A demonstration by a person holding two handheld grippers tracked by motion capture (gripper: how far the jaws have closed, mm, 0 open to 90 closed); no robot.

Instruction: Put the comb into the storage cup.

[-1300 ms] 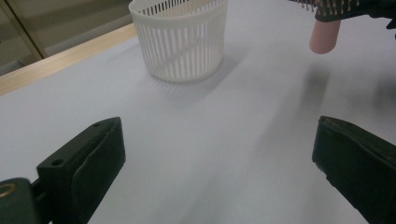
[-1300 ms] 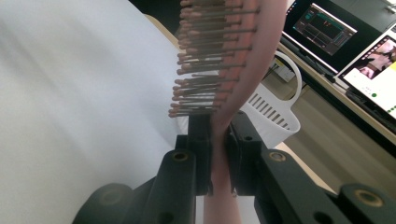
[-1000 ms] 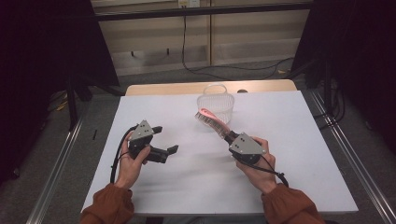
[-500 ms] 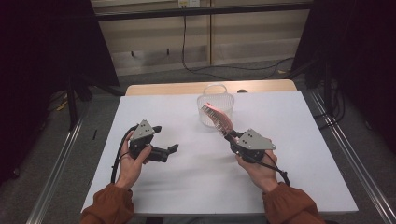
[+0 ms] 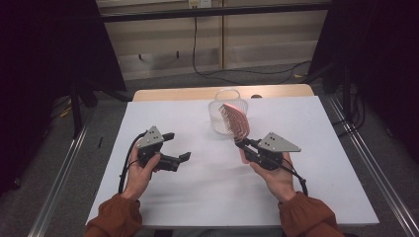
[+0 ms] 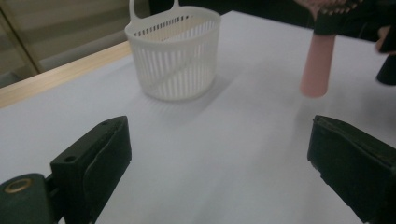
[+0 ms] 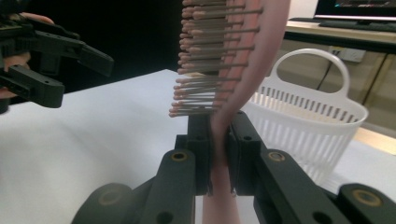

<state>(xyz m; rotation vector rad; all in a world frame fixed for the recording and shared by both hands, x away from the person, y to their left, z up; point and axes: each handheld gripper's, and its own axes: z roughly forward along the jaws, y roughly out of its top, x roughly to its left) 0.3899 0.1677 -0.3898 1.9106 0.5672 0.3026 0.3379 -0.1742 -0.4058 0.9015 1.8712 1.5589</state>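
Observation:
A pink hairbrush (image 5: 236,121) with a row of bristles stands upright in my right gripper (image 5: 243,143), which is shut on its handle (image 7: 219,140). The brush head (image 7: 224,56) rises in front of a white slotted basket (image 5: 227,111) with a loop handle at the table's far middle. The handle's end (image 6: 317,65) hangs a little above the table. My left gripper (image 5: 178,146) is held at the left of the table, open, its jaws wide apart with nothing between them. The basket (image 6: 175,51) looks empty.
The white table top (image 5: 207,197) ends at a wooden strip (image 5: 173,94) along its far edge. Metal rails (image 5: 59,187) run along both sides on the floor. The person's hands (image 5: 276,180) in rust sleeves enter from the near edge.
My right gripper has turned and tipped the hairbrush from lying slanted to nearly upright beside the basket. The left gripper has stayed where it was.

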